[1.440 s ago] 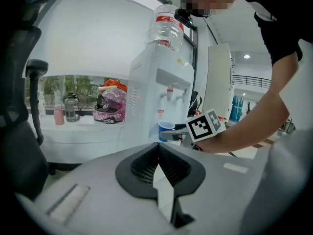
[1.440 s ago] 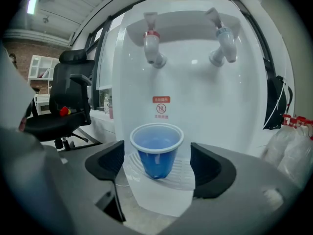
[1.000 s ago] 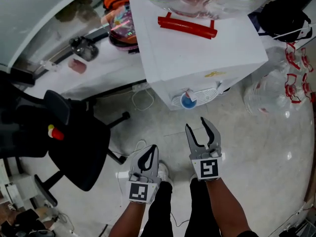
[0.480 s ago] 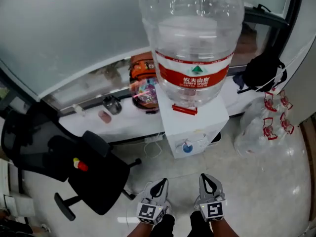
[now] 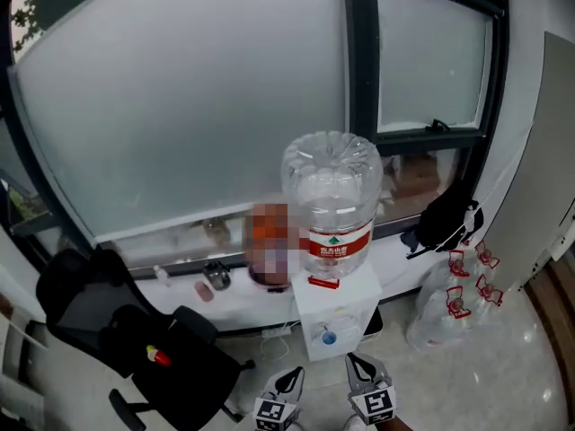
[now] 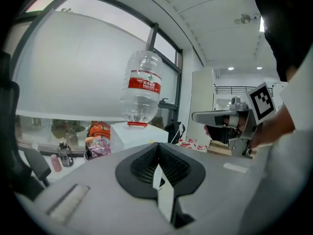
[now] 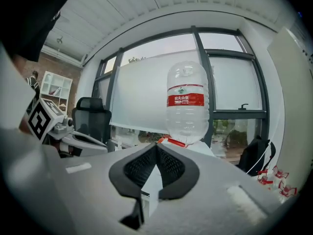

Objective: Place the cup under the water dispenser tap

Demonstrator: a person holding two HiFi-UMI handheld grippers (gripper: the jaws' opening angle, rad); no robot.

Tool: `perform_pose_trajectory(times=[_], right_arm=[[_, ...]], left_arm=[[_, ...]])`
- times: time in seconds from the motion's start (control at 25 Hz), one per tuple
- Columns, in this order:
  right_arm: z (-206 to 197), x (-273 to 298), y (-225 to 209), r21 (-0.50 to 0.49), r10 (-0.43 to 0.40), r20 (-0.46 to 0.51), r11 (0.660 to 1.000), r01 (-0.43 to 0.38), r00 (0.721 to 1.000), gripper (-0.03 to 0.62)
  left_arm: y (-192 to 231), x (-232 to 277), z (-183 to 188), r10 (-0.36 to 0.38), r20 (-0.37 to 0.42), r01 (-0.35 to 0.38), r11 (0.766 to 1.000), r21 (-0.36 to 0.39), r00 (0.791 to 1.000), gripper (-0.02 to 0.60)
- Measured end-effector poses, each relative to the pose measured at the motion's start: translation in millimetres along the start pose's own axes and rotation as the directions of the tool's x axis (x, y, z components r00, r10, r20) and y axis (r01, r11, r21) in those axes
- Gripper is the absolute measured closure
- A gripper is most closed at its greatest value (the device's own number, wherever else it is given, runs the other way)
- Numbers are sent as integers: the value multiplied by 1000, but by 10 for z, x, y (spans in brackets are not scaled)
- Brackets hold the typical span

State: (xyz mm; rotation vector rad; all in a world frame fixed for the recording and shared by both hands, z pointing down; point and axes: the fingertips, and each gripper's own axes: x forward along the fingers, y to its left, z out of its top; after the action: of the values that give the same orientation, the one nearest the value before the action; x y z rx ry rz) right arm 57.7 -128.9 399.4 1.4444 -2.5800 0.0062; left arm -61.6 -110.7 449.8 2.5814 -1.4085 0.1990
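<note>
The white water dispenser (image 5: 334, 312) stands against the window sill with a big clear bottle (image 5: 331, 200) upside down on top and a blue tap (image 5: 329, 338) on its front. Both grippers sit at the bottom edge of the head view, just in front of it. My left gripper (image 5: 291, 382) is shut and empty, and so is my right gripper (image 5: 358, 367). In the left gripper view the jaws (image 6: 157, 150) meet below the bottle (image 6: 142, 89). The right gripper view shows its jaws (image 7: 156, 150) together under the bottle (image 7: 187, 102). No cup shows in any view.
A black office chair (image 5: 166, 353) stands left of the dispenser. A dark jar (image 5: 216, 275) and a small pink bottle (image 5: 205, 292) rest on the sill. On the right, a black bag (image 5: 445, 223) hangs above a clear sack of empty bottles (image 5: 449, 308).
Both grippers have risen and the head view has pulled back, so the dispenser looks smaller and farther. The right jaws, open a second ago, have shut.
</note>
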Motion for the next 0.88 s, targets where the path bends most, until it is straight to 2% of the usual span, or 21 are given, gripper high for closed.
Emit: perform_pose_trajectory(times=[0.28, 0.52, 0.88], right_arm=[[253, 101, -82, -33, -1, 23, 999, 1, 1000, 592], [359, 148, -195, -42, -27, 56, 999, 29, 998, 592], [384, 150, -147, -62, -9, 58, 998, 13, 998, 592]], left_arm=[[73, 68, 437, 0, 64, -1, 1000, 15, 998, 565], [118, 60, 551, 3, 78, -5, 1000, 23, 997, 565], [154, 118, 630, 19, 107, -22, 999, 25, 994, 565]])
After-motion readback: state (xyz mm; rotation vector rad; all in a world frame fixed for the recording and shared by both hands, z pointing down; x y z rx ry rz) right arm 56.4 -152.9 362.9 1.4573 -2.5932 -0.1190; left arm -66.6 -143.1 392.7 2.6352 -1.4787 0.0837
